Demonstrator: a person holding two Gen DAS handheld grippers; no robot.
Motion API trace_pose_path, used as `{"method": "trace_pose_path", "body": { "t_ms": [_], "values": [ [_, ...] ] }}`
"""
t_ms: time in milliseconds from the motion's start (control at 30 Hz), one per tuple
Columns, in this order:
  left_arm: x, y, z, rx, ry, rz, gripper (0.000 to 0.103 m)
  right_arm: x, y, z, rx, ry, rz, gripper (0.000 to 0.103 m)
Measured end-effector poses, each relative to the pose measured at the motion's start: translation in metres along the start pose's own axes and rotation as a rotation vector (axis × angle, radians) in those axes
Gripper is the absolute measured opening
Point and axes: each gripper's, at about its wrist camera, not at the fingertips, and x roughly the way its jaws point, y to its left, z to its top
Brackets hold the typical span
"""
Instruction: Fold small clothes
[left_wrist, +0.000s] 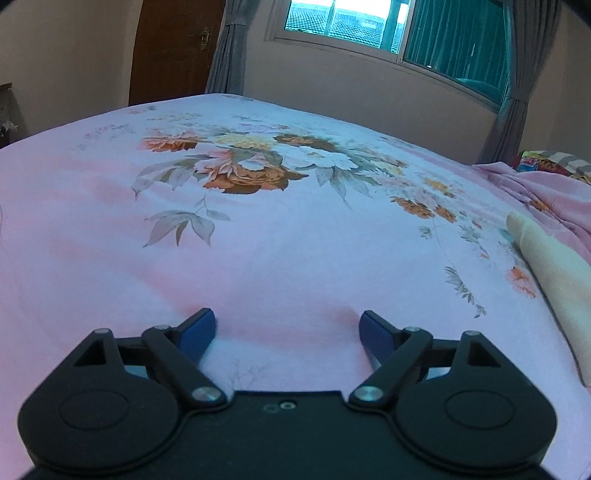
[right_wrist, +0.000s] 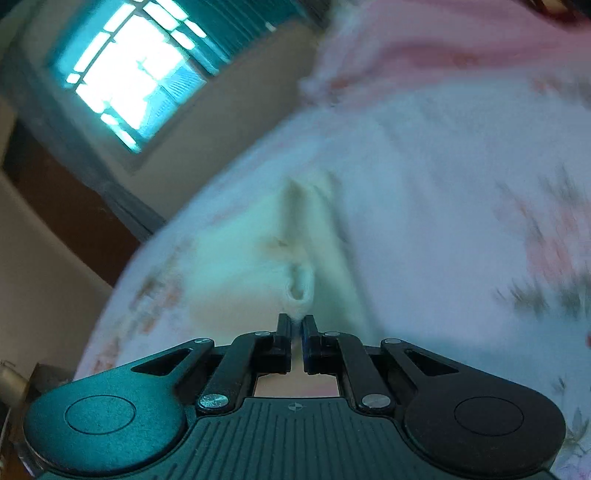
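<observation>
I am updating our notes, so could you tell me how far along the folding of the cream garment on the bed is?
Early. Nothing looks folded yet: the cream garment lies rumpled on the floral bedsheet. In hand: the right claw is shut on a bunched edge of it. The left claw is open over bare sheet, holding nothing, with the garment off to its right. Left: the folds themselves.

A big bed fills the room, covered by a pink sheet with flowers on it. A small cream cloth lies on the sheet near one side. A rumpled pink blanket lies just beyond it.
</observation>
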Motion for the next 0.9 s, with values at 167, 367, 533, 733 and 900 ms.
{"method": "trace_pose_path", "body": {
  "t_ms": [167, 367, 533, 733, 900],
  "values": [
    [0.0, -0.001, -0.001, 0.011, -0.003, 0.003, 0.086, -0.027, -0.012, 0.016, -0.057, -0.129, 0.076, 0.038],
    [0.001, -0.001, -0.002, 0.015, -0.009, 0.001, 0.087, 0.008, 0.008, 0.06, -0.168, -0.093, 0.172, 0.042],
    [0.001, 0.0, -0.002, 0.0, -0.015, -0.013, 0.087, 0.05, 0.017, 0.066, -0.225, 0.046, 0.201, 0.021],
    [0.002, 0.001, -0.002, -0.004, -0.018, -0.018, 0.088, 0.072, 0.018, 0.064, -0.221, 0.078, 0.129, 0.021],
    [0.002, 0.002, -0.002, -0.011, -0.023, -0.026, 0.088, 0.088, 0.018, 0.067, -0.185, 0.115, 0.148, 0.024]
  ]
}}
